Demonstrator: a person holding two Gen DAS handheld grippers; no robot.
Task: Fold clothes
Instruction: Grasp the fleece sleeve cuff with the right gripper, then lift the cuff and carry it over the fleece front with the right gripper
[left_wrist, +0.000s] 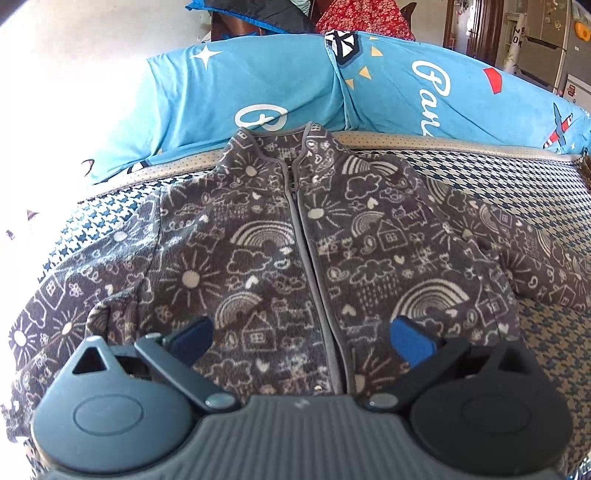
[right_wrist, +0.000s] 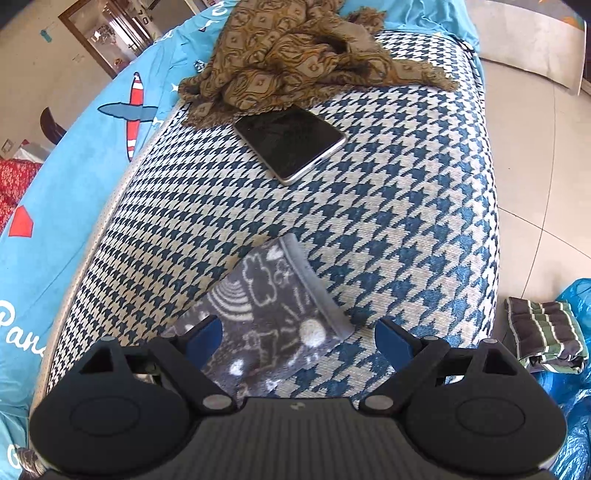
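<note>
A grey fleece zip jacket (left_wrist: 280, 236) with white doodle print lies flat, front up, on the houndstooth seat (left_wrist: 546, 192), collar at the far side and both sleeves spread out. My left gripper (left_wrist: 306, 339) is open and empty, hovering over the jacket's lower hem astride the zip. In the right wrist view the cuff end of one sleeve (right_wrist: 273, 310) lies on the houndstooth seat (right_wrist: 406, 229). My right gripper (right_wrist: 299, 343) is open and empty just above that cuff.
A phone (right_wrist: 290, 142) lies on the seat beyond the sleeve, with a crumpled brown scarf (right_wrist: 295, 51) behind it. A blue printed cushion (left_wrist: 295, 81) lines the back. A striped folded cloth (right_wrist: 546, 332) on blue plastic sits beside the seat's right edge, over tiled floor.
</note>
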